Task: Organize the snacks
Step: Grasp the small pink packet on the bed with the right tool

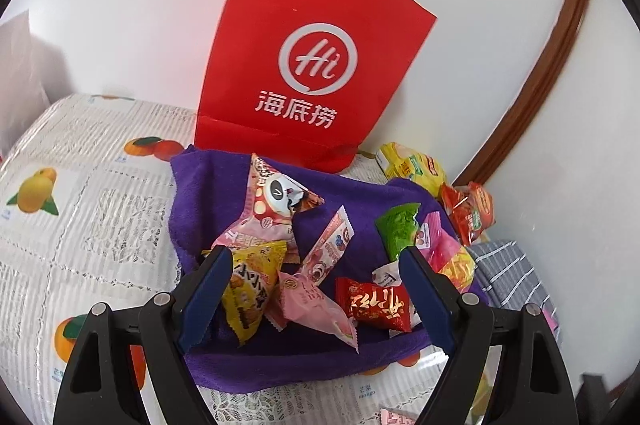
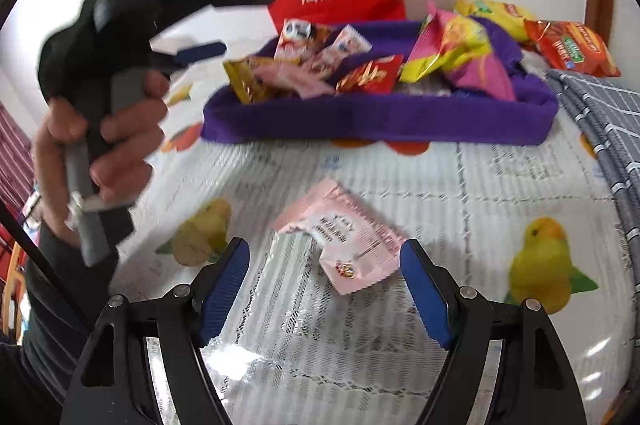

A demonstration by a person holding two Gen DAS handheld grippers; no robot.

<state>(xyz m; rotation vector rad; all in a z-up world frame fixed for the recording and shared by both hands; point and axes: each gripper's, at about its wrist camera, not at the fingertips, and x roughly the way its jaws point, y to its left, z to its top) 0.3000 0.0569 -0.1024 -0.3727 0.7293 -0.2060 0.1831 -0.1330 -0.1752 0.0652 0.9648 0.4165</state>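
We have our left gripper (image 1: 316,265) hovering with fingers spread wide and nothing between them, right above the purple towel (image 1: 360,357) where the snacks are piled. On it we count one yellow packet (image 1: 250,289) by our left finger, one big pink panda packet (image 1: 272,201), one slim pink strip packet (image 1: 330,245), one pale pink packet (image 1: 316,305), one red candy (image 1: 376,303), one green packet (image 1: 400,229) and one pink-and-yellow bag (image 1: 448,253) half hidden by our right finger. Off the towel, toward the wall, lie one yellow bag (image 1: 412,165) and one red-orange bag (image 1: 472,211), touching each other. One red paper bag (image 1: 316,49) stands upright behind it all, its base on the towel's far edge. Our right gripper (image 2: 324,261) is also released, fingers apart and empty, poised over one lone pink packet (image 2: 344,237) lying flat on the fruit-print tablecloth (image 2: 500,185), well apart from the towel. One grey striped cloth (image 2: 600,113) sits at the right.
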